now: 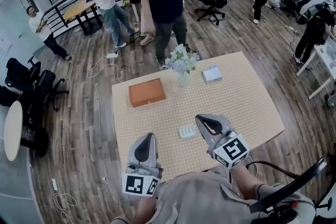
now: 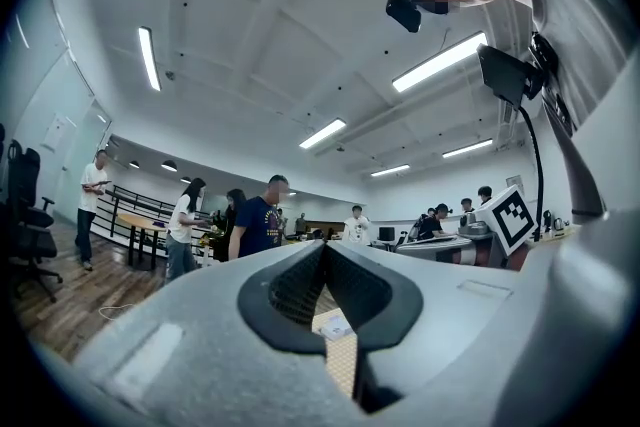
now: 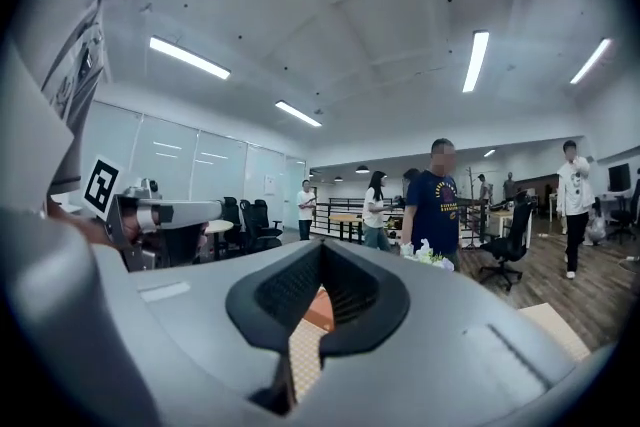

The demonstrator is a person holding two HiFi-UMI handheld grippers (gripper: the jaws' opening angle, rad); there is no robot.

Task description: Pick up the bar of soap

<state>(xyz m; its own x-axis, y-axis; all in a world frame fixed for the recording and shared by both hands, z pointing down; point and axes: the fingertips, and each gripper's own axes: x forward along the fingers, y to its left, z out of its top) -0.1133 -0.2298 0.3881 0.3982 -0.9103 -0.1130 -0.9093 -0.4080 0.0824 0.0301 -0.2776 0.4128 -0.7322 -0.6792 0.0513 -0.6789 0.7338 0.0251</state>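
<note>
Soap (image 1: 187, 131) lies on surface (image 1: 247, 97) btwn L gripper (image 1: 148, 138) & R gripper (image 1: 202, 119) — both w/ jaws together, empty — any grab needs them spread, squared over it.

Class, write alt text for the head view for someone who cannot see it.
The left tongs and right tongs, both shut and empty, hang over a beige table; a bar of soap lies beside the right one.

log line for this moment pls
left tongs: shut, empty | right tongs: shut, empty | bar of soap: lying on table, not held | task: not done
</note>
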